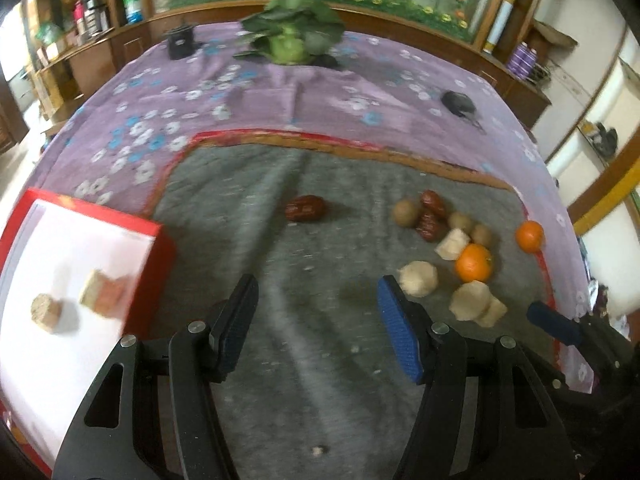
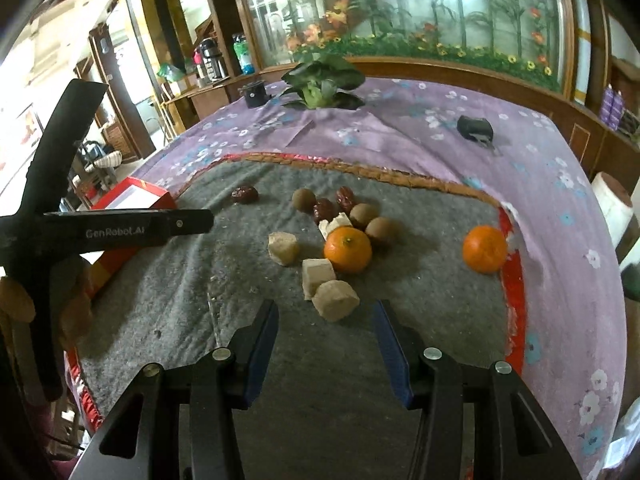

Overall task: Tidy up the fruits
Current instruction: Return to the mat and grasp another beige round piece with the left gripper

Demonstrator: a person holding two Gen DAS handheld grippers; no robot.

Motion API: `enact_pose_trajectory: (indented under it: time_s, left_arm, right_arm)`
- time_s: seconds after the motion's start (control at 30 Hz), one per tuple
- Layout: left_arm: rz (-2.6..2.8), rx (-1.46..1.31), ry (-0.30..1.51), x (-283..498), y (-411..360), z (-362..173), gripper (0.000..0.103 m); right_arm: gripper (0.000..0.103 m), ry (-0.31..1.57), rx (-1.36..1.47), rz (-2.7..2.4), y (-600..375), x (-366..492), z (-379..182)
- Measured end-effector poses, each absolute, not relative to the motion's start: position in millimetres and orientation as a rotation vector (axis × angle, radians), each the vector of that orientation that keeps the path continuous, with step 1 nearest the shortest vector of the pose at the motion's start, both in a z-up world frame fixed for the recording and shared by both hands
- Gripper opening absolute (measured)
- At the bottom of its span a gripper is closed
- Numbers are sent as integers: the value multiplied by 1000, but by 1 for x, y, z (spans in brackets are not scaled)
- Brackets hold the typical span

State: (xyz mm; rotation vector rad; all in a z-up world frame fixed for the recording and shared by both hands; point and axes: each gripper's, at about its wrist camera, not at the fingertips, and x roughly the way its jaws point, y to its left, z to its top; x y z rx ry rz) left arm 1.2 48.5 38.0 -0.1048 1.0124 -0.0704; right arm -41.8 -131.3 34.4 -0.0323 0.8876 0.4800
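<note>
On a grey felt mat (image 1: 312, 320) lie two oranges (image 1: 473, 263) (image 2: 347, 249), red dates (image 1: 305, 208) (image 2: 244, 194), brown round fruits (image 1: 405, 212) (image 2: 363, 215) and beige chunks (image 1: 419, 279) (image 2: 334, 300). A red box with a white inside (image 1: 72, 280) at the left holds two beige chunks (image 1: 105, 293). My left gripper (image 1: 316, 308) is open and empty above the mat, right of the box. My right gripper (image 2: 326, 334) is open and empty, just in front of a beige chunk. The second orange (image 2: 485, 249) lies near the mat's right edge.
The mat lies on a purple flowered cloth (image 2: 420, 132). At the back stand a green potted plant (image 1: 292, 36), a black box (image 1: 180, 42) and a small dark object (image 2: 475, 127). The left gripper's body (image 2: 60, 224) shows at the left of the right wrist view. Wooden cabinets stand behind.
</note>
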Motion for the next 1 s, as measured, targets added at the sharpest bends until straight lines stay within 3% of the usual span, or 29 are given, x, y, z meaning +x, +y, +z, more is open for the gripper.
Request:
enact_pose_trajectory:
  time_s: [0.73,0.83,0.97,1.0]
  left_arm:
    - [-207,87,1064,19,-12,7,62]
    - [-207,111,1050,19,-14,5,62]
    - [-219,126,1028,17,-15,5,57]
    - [-221,132,1022,16,-14,6,47]
  right_arm:
    - [49,917,-77,566,-126,-16,8]
    - [31,907,-75,576,-124,-13,9]
    - [29,890,-109,542,-120,-18,11]
    - [29,886,-106,532,-121,-20,12]
